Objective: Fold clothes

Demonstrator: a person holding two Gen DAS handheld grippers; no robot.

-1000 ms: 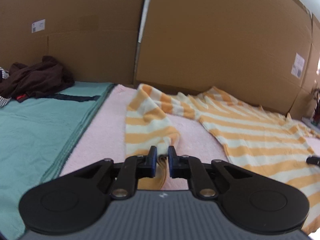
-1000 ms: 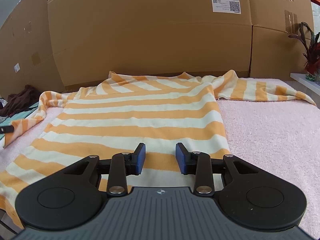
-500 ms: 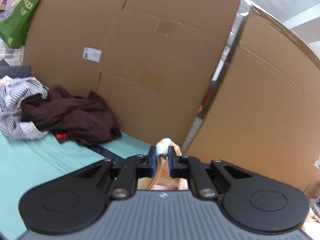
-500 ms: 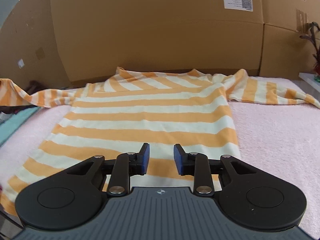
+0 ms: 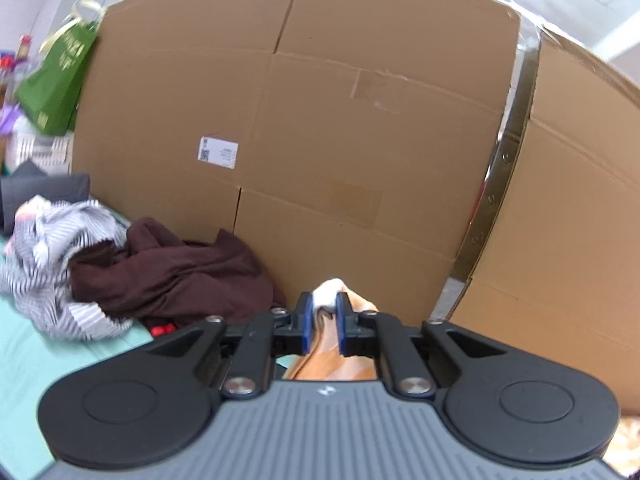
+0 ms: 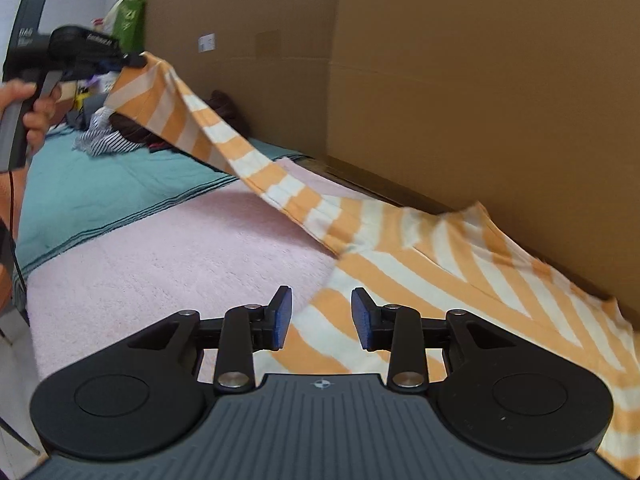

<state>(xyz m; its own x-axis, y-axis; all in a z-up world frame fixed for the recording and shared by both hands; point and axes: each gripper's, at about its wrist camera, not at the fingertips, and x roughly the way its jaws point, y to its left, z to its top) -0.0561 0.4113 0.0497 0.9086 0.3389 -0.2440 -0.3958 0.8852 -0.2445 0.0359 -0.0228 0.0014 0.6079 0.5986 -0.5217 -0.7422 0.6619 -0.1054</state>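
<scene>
Right wrist view: left claw (image 6: 138, 60) clamps sleeve (image 6: 208, 128) aloft; right claw (image 6: 321, 322) opening, empty

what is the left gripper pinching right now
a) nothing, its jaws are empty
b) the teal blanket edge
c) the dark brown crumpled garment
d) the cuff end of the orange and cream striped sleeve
d: the left gripper is closed on the end of the orange and cream striped sleeve, which stretches lifted from the shirt body to that gripper in the right wrist view.
</scene>
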